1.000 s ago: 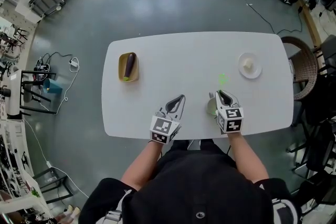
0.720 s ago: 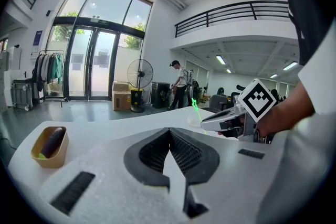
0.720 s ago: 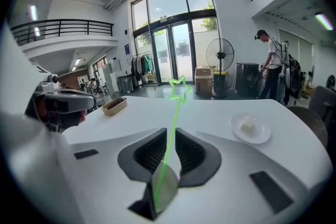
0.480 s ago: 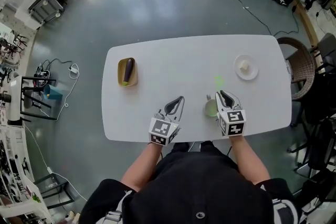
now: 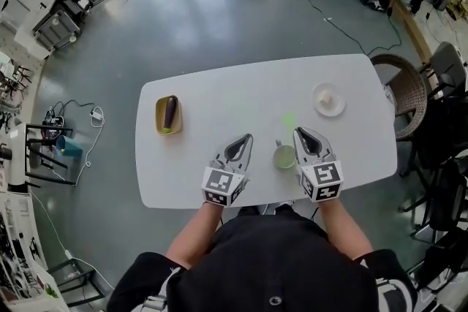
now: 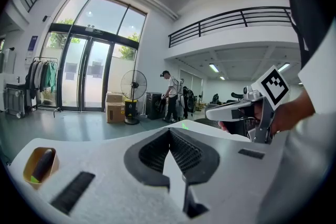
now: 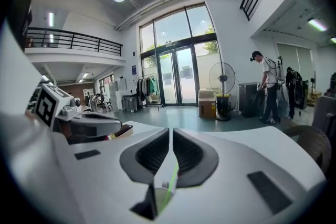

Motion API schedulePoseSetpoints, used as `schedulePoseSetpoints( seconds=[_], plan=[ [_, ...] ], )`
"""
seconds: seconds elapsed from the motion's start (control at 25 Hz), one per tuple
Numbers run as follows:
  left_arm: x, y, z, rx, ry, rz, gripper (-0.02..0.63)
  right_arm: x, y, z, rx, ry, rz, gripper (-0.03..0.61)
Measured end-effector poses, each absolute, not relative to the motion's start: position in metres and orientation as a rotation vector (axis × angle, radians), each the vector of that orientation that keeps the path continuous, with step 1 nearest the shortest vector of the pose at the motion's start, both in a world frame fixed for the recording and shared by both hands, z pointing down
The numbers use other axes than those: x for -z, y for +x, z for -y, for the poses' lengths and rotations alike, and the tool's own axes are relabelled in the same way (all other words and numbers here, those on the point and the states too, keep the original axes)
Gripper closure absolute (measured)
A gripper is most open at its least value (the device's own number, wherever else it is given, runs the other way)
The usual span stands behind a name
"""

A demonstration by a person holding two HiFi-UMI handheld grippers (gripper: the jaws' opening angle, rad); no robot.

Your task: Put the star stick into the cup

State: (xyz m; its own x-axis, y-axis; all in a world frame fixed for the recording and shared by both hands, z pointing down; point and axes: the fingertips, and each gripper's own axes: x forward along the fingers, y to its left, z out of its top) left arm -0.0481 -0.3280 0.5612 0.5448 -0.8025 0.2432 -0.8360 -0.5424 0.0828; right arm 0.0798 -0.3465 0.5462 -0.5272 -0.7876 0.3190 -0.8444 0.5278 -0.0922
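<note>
Right gripper view shows the right gripper (image 7: 171,132) clenched on the star stick (image 7: 171,181), a thin green rod caught in the narrow slit between its ribbed pads, with the green cup (image 7: 160,201) seen through the gap below it. Head view puts that cup (image 5: 284,156) on the white table (image 5: 241,95), just beside the right gripper on its left, and a faint green star (image 5: 287,120) just ahead of the jaw tips. Near the cup's other side, the left gripper (image 6: 169,131) is closed on nothing, its pads meeting at the tip. Both cubes carry black-and-white square markers without letters. Farther off sit an eggplant (image 5: 169,113) in a tan dish (image 5: 159,120) and a white plate (image 5: 328,99)
</note>
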Motion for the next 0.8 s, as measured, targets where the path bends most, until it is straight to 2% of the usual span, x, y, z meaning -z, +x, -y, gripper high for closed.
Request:
schedulePoseSetpoints(
  seconds=[0.2,0.8],
  plan=[
    [-0.547,-0.039,0.336,-0.231,2.596,1.403,0.601,-0.511,0.077,0.344,-0.249,1.397,2.588,0.572],
    [-0.519,-0.008,0.342,-0.17,2.693,1.337,0.601,-0.452,0.098,0.334,-0.022,1.44,2.697,0.575]
  ],
)
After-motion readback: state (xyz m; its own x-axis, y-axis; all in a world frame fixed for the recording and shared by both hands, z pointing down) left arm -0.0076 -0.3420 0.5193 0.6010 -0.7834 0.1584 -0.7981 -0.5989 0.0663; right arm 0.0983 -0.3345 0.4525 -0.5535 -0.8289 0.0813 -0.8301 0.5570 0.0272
